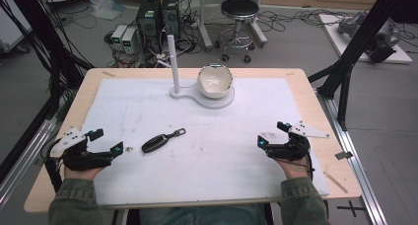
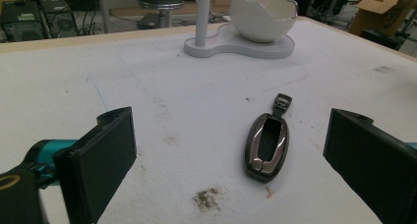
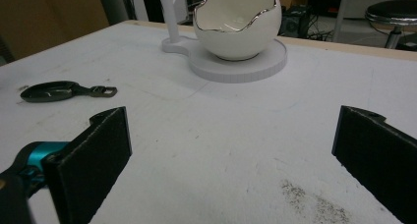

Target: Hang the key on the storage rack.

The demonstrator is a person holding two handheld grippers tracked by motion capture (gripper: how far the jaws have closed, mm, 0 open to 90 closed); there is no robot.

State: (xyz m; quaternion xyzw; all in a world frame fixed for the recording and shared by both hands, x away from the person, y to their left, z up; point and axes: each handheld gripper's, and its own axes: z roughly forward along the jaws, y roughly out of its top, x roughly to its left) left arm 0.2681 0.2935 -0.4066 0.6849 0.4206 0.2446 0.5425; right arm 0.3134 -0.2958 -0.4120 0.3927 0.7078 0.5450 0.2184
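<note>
Now, starting at the left of the table, the left gripper (image 1: 106, 142) rests low on the white mat (image 1: 222, 156), jaws spread wide and gripping nothing, and its own camera explains the pose: the dark car key fob (image 2: 267, 146) lies flat on the mat just ahead, a little right of the centre line between the jaws, short strap end pointing away toward the far edge. That looks like a line-up for a pick, with the jaws set wide enough to straddle the fob's narrow body. Moving toward the middle, the high view shows the fob (image 1: 156, 142) near the left gripper and well apart from the right one, so my read is that the left hand takes it. Farther back sits the white stand (image 1: 209, 99), a thin post rising from one end and an egg-shaped bowl (image 1: 215, 80) with a jagged silver rim resting on its round pad, open side up, a likely drop spot. Over on the right, the right gripper (image 1: 273, 137) also lies released, jaws apart over bare mat, seemingly parked and waiting.
</note>
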